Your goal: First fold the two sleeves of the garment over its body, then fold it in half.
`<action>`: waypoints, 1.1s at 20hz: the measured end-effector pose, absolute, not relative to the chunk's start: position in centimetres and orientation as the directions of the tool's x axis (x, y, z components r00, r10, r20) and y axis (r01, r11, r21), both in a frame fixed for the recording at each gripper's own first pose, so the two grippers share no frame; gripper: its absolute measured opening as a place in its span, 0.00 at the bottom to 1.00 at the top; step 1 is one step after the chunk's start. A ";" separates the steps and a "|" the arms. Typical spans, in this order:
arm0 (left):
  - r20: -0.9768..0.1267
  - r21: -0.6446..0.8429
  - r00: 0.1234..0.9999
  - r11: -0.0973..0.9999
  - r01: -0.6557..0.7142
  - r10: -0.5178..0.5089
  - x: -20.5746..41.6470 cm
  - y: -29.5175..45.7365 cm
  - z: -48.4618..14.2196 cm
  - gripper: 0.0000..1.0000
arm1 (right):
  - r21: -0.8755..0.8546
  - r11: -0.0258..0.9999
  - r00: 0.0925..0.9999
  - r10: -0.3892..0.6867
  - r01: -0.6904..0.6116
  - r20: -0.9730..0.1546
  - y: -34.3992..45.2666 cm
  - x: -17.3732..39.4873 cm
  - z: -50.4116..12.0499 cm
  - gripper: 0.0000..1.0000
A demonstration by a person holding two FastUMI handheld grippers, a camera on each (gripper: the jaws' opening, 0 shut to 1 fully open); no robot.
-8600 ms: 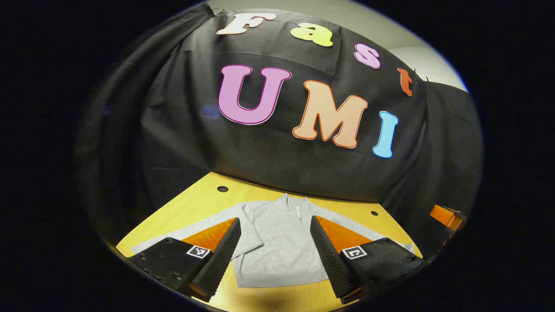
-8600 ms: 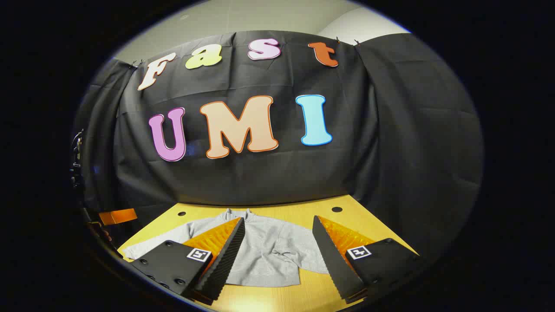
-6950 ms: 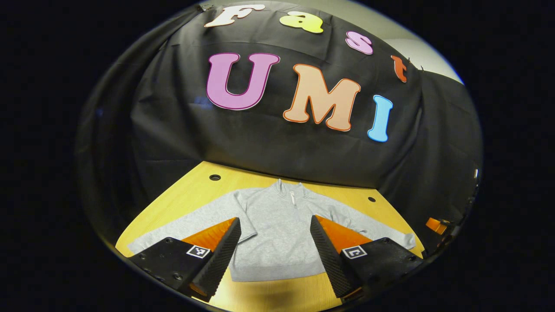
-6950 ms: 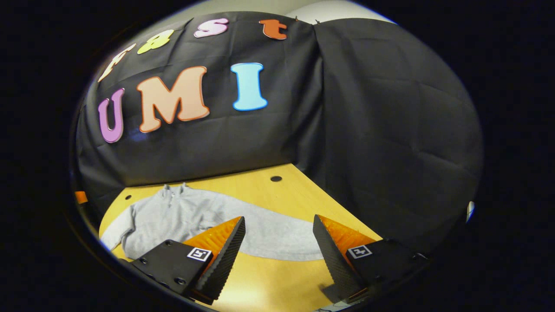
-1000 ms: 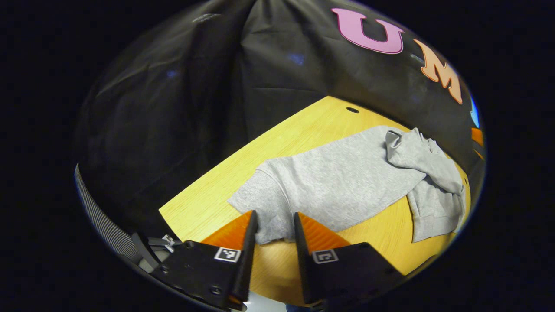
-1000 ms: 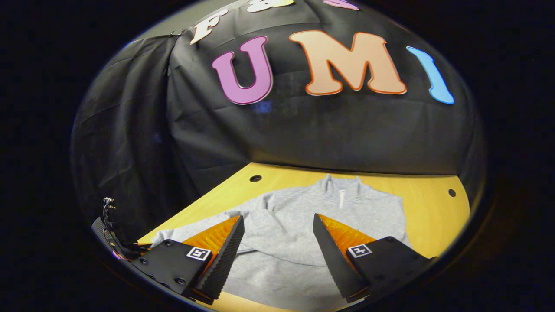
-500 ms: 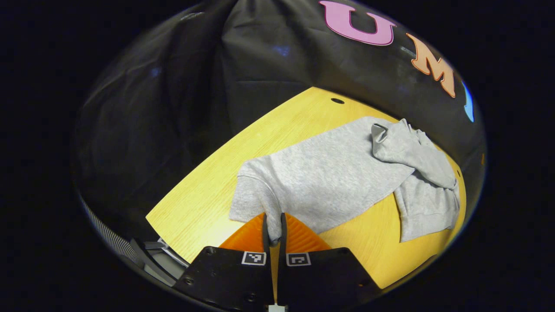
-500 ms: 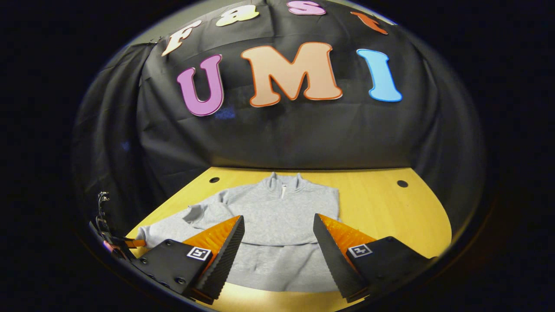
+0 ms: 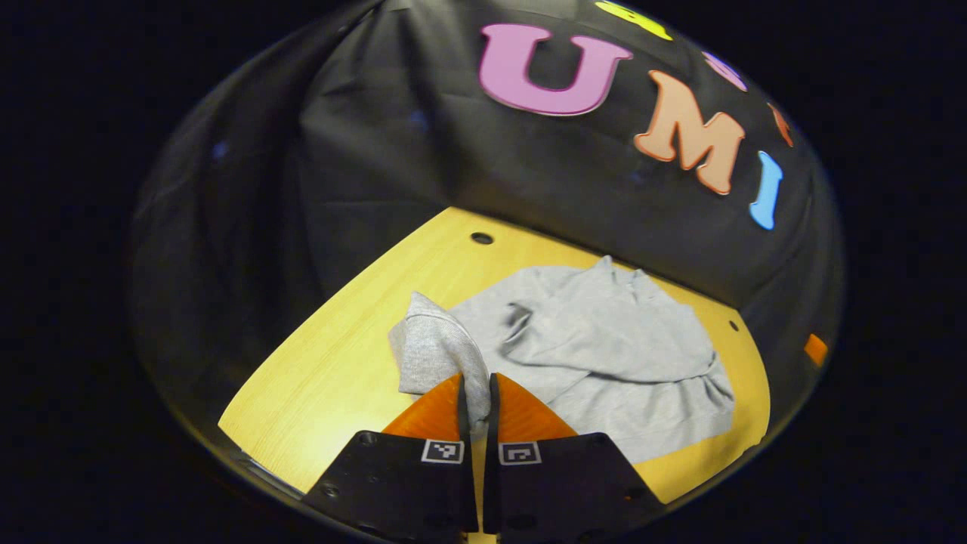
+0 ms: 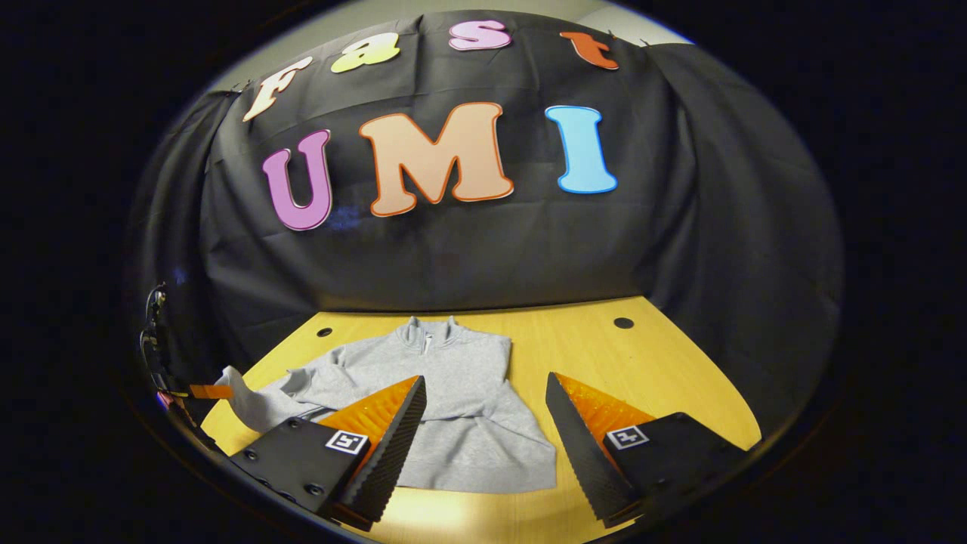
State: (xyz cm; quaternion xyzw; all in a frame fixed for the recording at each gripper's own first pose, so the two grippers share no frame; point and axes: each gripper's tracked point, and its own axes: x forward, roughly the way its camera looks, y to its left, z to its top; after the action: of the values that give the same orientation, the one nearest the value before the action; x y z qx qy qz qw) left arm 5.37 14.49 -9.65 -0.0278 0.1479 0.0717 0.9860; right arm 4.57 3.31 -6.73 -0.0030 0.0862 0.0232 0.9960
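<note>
A grey zip-neck sweatshirt (image 9: 619, 355) lies flat on the yellow wooden table (image 9: 355, 332), collar toward the booth wall. One sleeve lies folded across its chest. The other sleeve (image 9: 434, 351) is lifted off the table, and my left gripper (image 9: 476, 400) is shut on its cuff. In the right gripper view the sweatshirt (image 10: 461, 393) lies ahead and a little left. My right gripper (image 10: 485, 381) hovers open over its near right side with nothing between the fingers. The raised sleeve (image 10: 245, 400) shows at the far left, beside the left gripper (image 10: 200, 391).
The table has small round holes near its back corners (image 9: 481, 239) (image 10: 623, 323). Black cloth walls close in the back and both sides. Bare tabletop (image 10: 650, 370) lies right of the sweatshirt, and more to its left (image 9: 302, 400).
My left gripper shut on the sleeve cuff, lifted it and carried it toward the body. My right gripper stayed open and drew back to the right.
</note>
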 end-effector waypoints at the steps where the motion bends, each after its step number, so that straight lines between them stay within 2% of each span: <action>1: -0.284 -0.028 0.954 0.994 -0.107 0.094 6.0 12.4 -8.9 0.02 | 0.002 1.000 0.985 0.030 -0.030 -0.168 2.5 4.1 -6.7 0.98; 2: -0.271 -0.022 0.961 0.998 -0.063 0.055 6.7 10.2 -8.0 0.02 | 0.005 1.000 0.986 0.014 -0.014 -0.165 1.8 3.6 -6.6 0.95; 4: -0.242 -0.009 0.970 1.000 0.022 -0.024 8.5 6.1 -6.4 0.02 | 0.012 1.000 0.987 -0.015 0.017 -0.161 0.2 2.4 -6.6 0.98; 11: -0.191 0.005 0.950 0.967 0.254 -0.249 11.9 -7.2 -3.9 0.02 | 0.030 0.995 0.978 -0.091 0.098 -0.189 -3.0 -1.0 -8.5 0.98; 12: -0.189 0.007 0.942 0.959 0.284 -0.277 12.2 -9.0 -3.8 0.02 | 0.040 0.993 0.976 -0.099 0.109 -0.192 -3.3 -1.3 -8.8 0.95; 14: -0.194 0.022 0.927 0.943 0.331 -0.321 12.9 -11.8 -3.9 0.02 | 0.057 0.990 0.973 -0.112 0.126 -0.202 -3.8 -1.7 -9.5 0.98; 17: -0.208 0.028 0.903 0.921 0.389 -0.375 14.2 -15.8 -4.4 0.02 | 0.072 0.988 0.967 -0.120 0.139 -0.223 -3.8 -1.2 -10.3 0.98; 18: -0.210 0.028 0.895 0.913 0.408 -0.394 14.7 -17.2 -4.4 0.02 | 0.071 0.988 0.966 -0.121 0.140 -0.230 -3.8 -1.1 -10.5 0.95; 19: -0.216 0.025 0.883 0.901 0.433 -0.418 15.2 -18.5 -4.9 0.02 | 0.068 0.987 0.964 -0.123 0.143 -0.236 -3.8 -0.9 -10.6 0.98; 21: -0.230 0.040 0.855 0.874 0.484 -0.464 15.7 -21.5 -5.3 0.02 | 0.067 0.987 0.963 -0.124 0.143 -0.239 -4.7 -1.4 -11.5 0.98; 22: -0.236 0.057 0.845 0.861 0.505 -0.480 16.1 -22.8 -5.6 0.02 | 0.064 0.987 0.962 -0.126 0.145 -0.241 -5.1 -1.3 -11.6 0.95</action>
State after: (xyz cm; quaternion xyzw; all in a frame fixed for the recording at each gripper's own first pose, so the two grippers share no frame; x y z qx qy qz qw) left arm 16.14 -22.84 -5.56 0.0586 0.1072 -0.2568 0.9587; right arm -1.31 -5.07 -11.60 0.0405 0.1190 -0.0686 0.9897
